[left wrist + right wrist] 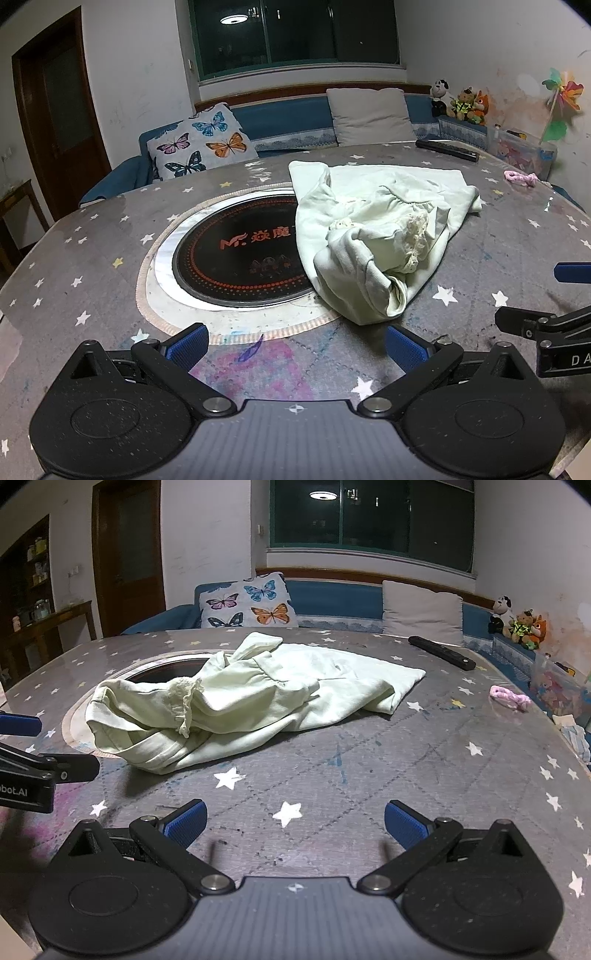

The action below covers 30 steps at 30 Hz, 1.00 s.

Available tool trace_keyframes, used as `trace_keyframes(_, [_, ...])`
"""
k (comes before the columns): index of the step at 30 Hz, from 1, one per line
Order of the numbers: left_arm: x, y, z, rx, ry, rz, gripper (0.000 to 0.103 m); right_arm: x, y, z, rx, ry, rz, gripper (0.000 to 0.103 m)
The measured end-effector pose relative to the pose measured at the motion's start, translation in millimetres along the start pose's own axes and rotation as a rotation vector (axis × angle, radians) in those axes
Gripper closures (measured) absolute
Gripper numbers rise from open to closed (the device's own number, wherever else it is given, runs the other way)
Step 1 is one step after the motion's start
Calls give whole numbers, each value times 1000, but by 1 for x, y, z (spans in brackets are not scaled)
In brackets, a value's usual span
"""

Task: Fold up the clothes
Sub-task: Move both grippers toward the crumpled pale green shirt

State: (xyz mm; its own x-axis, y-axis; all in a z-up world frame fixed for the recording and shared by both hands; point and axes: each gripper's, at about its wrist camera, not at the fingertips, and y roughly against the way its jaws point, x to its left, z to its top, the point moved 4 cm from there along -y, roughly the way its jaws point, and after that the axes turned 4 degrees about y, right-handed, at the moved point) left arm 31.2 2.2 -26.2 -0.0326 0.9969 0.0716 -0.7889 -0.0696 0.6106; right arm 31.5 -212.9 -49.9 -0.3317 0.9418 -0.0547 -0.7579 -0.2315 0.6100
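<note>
Grippers: left gripper [295, 345] and right gripper [295, 823], both spread wide, empty, low over starred table [406, 775]. Pale green garment [236, 701] at 12 o'clock, rumpled, partly overlapping induction hob [236, 258]. Judged step: reaching; next needs edge grasps.

near tabletop [332, 760] bare | garment [236, 701] ahead | remote [441, 652] far right

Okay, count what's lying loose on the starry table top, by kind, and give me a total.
Pale green garment: 1
Black remote control: 1
Pink hair tie: 1
Total: 3
</note>
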Motion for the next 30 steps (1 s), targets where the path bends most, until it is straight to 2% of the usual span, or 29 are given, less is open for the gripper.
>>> trace_keyframes(30, [-4,-1,-2,14,-18,-26,0,5,-4,-1,17,11,16,0])
